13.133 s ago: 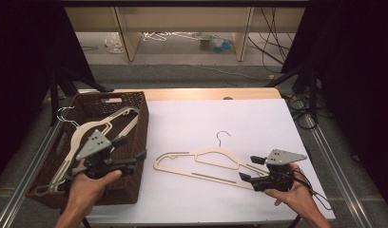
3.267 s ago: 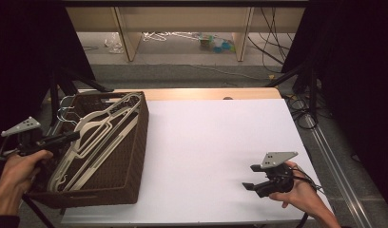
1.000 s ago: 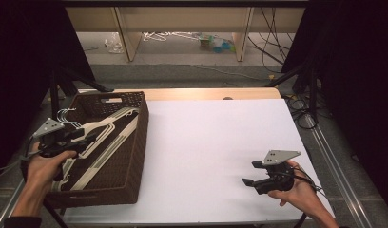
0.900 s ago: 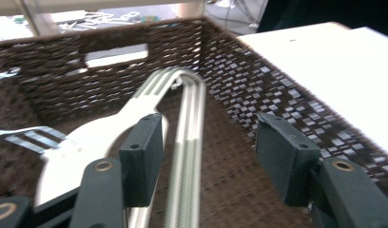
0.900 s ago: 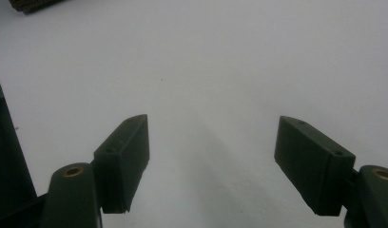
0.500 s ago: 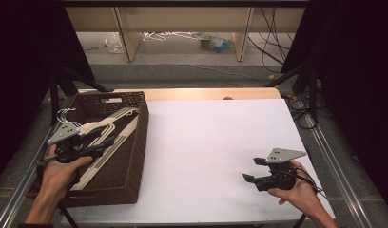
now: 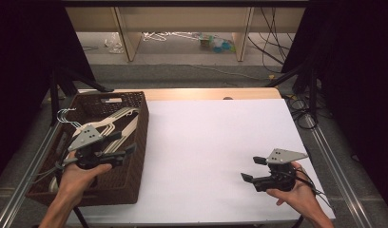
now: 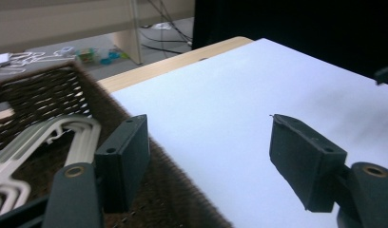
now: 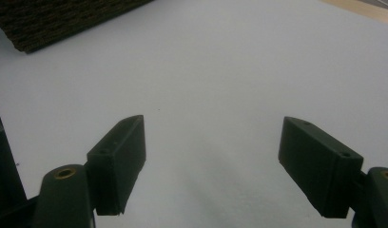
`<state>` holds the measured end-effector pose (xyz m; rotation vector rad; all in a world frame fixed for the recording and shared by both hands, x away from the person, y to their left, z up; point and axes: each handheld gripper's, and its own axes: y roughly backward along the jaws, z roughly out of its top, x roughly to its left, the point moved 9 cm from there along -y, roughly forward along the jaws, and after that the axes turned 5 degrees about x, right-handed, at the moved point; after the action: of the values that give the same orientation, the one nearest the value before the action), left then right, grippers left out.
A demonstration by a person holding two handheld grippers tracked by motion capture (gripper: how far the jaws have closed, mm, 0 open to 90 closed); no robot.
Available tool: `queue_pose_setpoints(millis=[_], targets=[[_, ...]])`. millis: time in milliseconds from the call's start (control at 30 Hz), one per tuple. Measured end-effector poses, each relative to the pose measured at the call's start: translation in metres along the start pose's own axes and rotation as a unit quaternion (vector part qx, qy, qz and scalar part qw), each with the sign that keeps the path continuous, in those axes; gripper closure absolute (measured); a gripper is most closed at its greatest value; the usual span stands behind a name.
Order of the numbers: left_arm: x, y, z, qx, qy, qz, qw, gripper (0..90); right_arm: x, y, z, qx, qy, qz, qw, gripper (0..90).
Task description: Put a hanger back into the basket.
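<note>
At the left edge of the worktop [image 7: 206, 142] sits a dark brown woven basket [image 7: 137, 142], rectangular, with a handle slot cut in its far wall. Inside it lie the hangers [image 7: 117, 118], a small stack of cream-white ones with thin silver wire hooks that poke up toward the basket's far left corner; their flat arms run diagonally across the basket floor, one nested against the next. The left claw [image 7: 128, 148] hovers above the basket's right wall, near its front half, jaws spread apart and holding nothing; in the left gripper view one jaw hangs over the hangers [image 8: 44, 142] and the other over the white sheet beyond the basket rim [image 8: 149, 156]. Farther right the white surface lies bare. Near its front right corner the right claw [image 7: 251, 169] is held low, well apart from the basket, jaws released and wide, pointing left across the sheet.
</note>
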<state>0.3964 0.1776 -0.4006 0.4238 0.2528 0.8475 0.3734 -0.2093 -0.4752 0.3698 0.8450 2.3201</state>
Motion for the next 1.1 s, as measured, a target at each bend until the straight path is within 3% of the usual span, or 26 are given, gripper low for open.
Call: queue_pose_setpoints(millis=[200,300,333,533,700,733,900,967,1033,1100], targets=[[-0.02,-0.006,0.002,-0.001,-0.001,-0.015,0.9999,24.0,0.0,0.002,0.001,-0.012,-0.007,0.001,0.9999,23.8],[-0.037,-0.011,0.005,-0.003,-0.003,-0.027,0.9996,19.0,0.001,0.003,0.001,-0.02,-0.012,0.0,0.9997,23.7],[-0.041,-0.011,0.006,-0.003,-0.01,-0.033,0.9994,18.8,0.001,0.003,0.001,-0.021,-0.012,-0.001,0.9997,23.7],[-0.058,-0.017,0.009,-0.014,-0.01,-0.047,0.9987,18.8,0.003,0.004,0.001,-0.02,-0.016,0.006,0.9997,23.7],[-0.076,-0.022,0.005,-0.009,-0.014,-0.058,0.9982,18.2,0.005,0.005,0.003,-0.031,-0.01,-0.005,0.9995,23.7],[-0.081,-0.025,0.004,-0.008,-0.01,-0.062,0.998,18.2,0.006,0.004,0.003,-0.029,-0.011,0.003,0.9995,23.7],[-0.095,-0.04,-0.011,-0.001,-0.015,-0.072,0.9973,18.0,0.011,0.005,0.004,-0.033,-0.004,-0.005,0.9995,23.7],[-0.095,-0.046,-0.019,0.003,-0.026,-0.064,0.9976,18.0,0.013,0.004,0.003,-0.032,-0.003,-0.003,0.9995,23.7],[-0.096,-0.049,-0.024,0.007,-0.025,-0.065,0.9976,17.9,0.016,0.004,0.003,-0.033,-0.001,-0.001,0.9994,23.7],[-0.095,-0.051,-0.026,-0.002,-0.026,-0.058,0.998,18.0,0.017,0.004,0.003,-0.038,0.001,-0.005,0.9993,23.7]])
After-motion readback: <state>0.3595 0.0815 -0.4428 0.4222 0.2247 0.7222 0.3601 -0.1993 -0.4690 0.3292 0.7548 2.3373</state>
